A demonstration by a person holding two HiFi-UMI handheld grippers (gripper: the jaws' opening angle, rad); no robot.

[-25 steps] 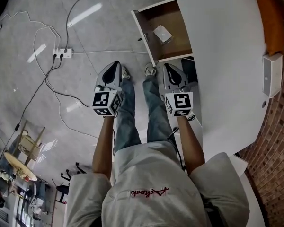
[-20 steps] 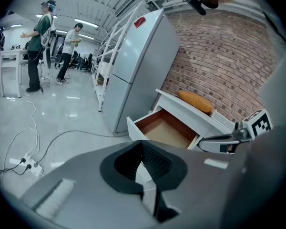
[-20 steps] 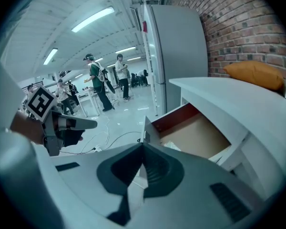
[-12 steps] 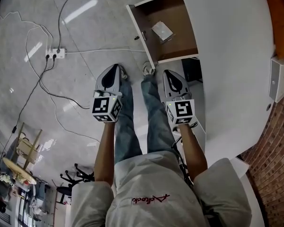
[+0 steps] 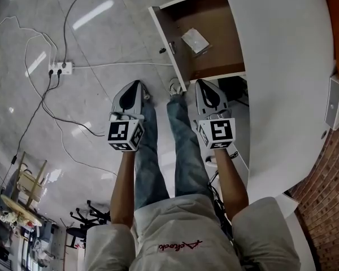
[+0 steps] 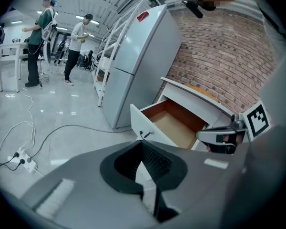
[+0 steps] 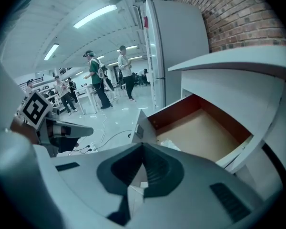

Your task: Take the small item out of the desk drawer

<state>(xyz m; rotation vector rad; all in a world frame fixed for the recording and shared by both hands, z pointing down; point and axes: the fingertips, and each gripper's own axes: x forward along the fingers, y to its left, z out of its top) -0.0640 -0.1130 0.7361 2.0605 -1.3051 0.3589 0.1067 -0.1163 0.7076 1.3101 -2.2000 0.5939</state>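
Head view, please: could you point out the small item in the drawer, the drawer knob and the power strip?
small item (image 5: 194, 40): head view, middle of its pale top.
drawer knob (image 5: 163, 50): head view, its dark tip.
power strip (image 5: 60, 68): head view, its white body.

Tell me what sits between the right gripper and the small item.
Head view: only the drawer's near side wall and bare drawer floor separate the shut right gripper from the small item.

Overhead, ceiling strip lights (image 7: 97, 15) give me bright, even light, and they glare in streaks off the glossy floor (image 5: 93, 13). My gripper views bend hard at the edges, with dark corners; the right one looks teal.
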